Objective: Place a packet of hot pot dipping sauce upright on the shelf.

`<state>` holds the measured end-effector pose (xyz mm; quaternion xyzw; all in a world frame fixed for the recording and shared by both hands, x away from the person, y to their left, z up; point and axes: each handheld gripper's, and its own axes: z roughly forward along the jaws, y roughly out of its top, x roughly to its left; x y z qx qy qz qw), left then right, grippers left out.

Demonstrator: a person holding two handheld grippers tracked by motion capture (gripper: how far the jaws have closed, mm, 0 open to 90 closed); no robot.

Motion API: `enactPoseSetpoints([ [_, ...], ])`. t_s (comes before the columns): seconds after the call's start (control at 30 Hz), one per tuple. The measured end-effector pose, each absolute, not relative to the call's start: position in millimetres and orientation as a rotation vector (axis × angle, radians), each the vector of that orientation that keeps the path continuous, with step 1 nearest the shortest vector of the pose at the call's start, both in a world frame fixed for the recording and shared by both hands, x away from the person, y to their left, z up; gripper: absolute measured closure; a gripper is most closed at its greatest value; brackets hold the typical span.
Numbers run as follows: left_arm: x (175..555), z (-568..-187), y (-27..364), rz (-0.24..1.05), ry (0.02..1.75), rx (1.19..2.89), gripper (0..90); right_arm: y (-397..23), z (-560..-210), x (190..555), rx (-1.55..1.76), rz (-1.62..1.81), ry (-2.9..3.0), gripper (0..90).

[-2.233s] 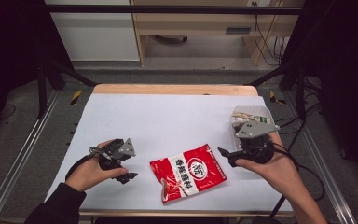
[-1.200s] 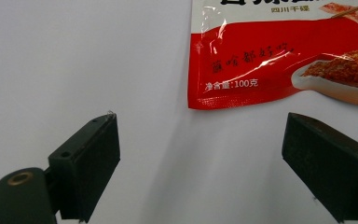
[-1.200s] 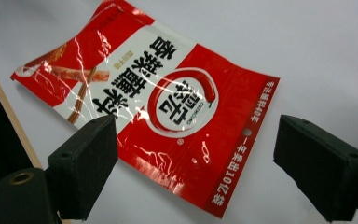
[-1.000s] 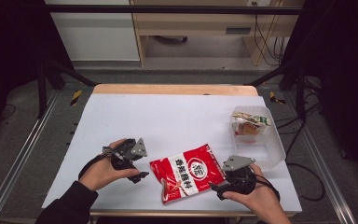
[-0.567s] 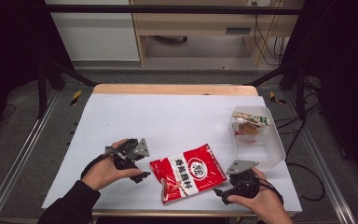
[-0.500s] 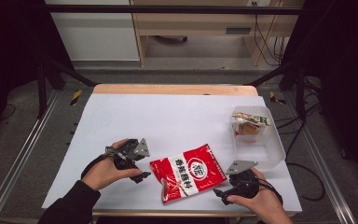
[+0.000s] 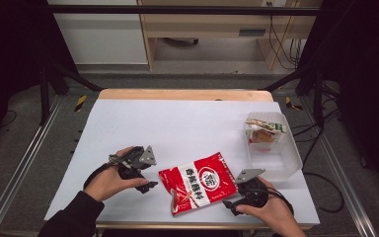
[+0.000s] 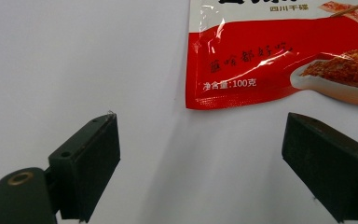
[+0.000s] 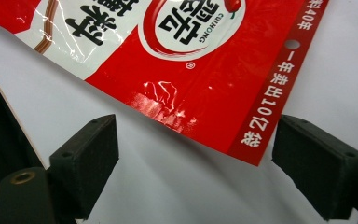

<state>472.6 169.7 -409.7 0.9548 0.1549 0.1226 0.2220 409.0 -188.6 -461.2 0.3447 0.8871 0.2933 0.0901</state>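
Observation:
A red and white snack packet (image 7: 197, 183) lies flat on the white table (image 7: 177, 123) near its front edge. My left gripper (image 7: 145, 181) rests just left of the packet, held in a hand. In the left gripper view my left gripper (image 8: 209, 172) is open on bare table, the packet's lower corner (image 8: 279, 60) a little ahead of it. My right gripper (image 7: 233, 203) sits at the packet's right front corner. In the right gripper view my right gripper (image 9: 196, 172) is open, and the packet's edge (image 9: 205, 60) lies just beyond the jaws, untouched.
A clear plastic box (image 7: 288, 153) stands at the right side of the table with a smaller packet (image 7: 264, 131) inside. The table's front edge runs close behind both hands. Dark frame posts and cables surround the table.
My right gripper has come from beside the clear box to the front edge at the packet's right. My left gripper has shifted right toward the packet. The last half second shows almost no motion.

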Motion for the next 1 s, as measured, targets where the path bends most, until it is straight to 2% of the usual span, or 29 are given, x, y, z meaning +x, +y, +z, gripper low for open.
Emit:
enactPoseSetpoints([
  [0.07,472.6,-409.7,169.9,0.339,0.43,2.637,11.4,-187.9,-461.9,409.4,1.029,0.873,2.642,15.7],
  [0.23,473.1,-409.5,170.7,0.342,0.435,2.635,11.5,-185.9,-456.4,412.0,1.031,0.947,2.618,25.2],
  [0.33,472.9,-409.3,170.5,0.342,0.435,2.634,11.5,-183.7,-453.3,413.3,1.033,0.966,2.615,26.2],
  [0.47,473.2,-408.4,170.0,0.341,0.431,2.636,11.6,-179.5,-445.5,416.8,1.021,0.991,2.604,32.9],
  [0.5,473.4,-407.8,169.9,0.343,0.43,2.635,11.6,-178.5,-440.8,419.1,1.02,1.013,2.601,39.0],
  [0.53,473.4,-407.8,169.9,0.343,0.43,2.635,11.6,-178.5,-440.8,419.1,1.02,1.013,2.601,39.0],
  [0.57,473.3,-407.2,169.8,0.344,0.431,2.631,11.6,-177.4,-436.7,421.6,1.02,1.0,2.595,47.2],
  [0.67,473.6,-406.6,170.1,0.347,0.431,2.629,11.6,-176.9,-431.9,424.1,1.034,0.994,2.589,57.7],
  [0.77,473.8,-406.4,170.5,0.342,0.432,2.628,11.6,-176.1,-429.1,425.6,1.029,0.992,2.59,63.3],
  [0.8,473.9,-406.3,170.6,0.341,0.433,2.627,11.6,-175.0,-426.1,426.5,1.014,0.995,2.583,71.0],
  [0.87,474.2,-406.1,171.0,0.343,0.435,2.625,11.6,-174.3,-424.5,427.0,1.009,1.003,2.579,73.5],
  [0.9,474.4,-405.4,171.4,0.348,0.438,2.625,11.7,-172.1,-421.2,428.0,1.009,0.995,2.577,78.3],
  [0.93,474.4,-405.4,171.4,0.348,0.438,2.625,11.7,-172.1,-421.2,428.0,1.009,0.995,2.577,78.3],
  [1.0,475.0,-404.5,171.9,0.342,0.438,2.625,11.7,-167.6,-417.2,431.1,0.988,0.98,2.57,84.6],
])
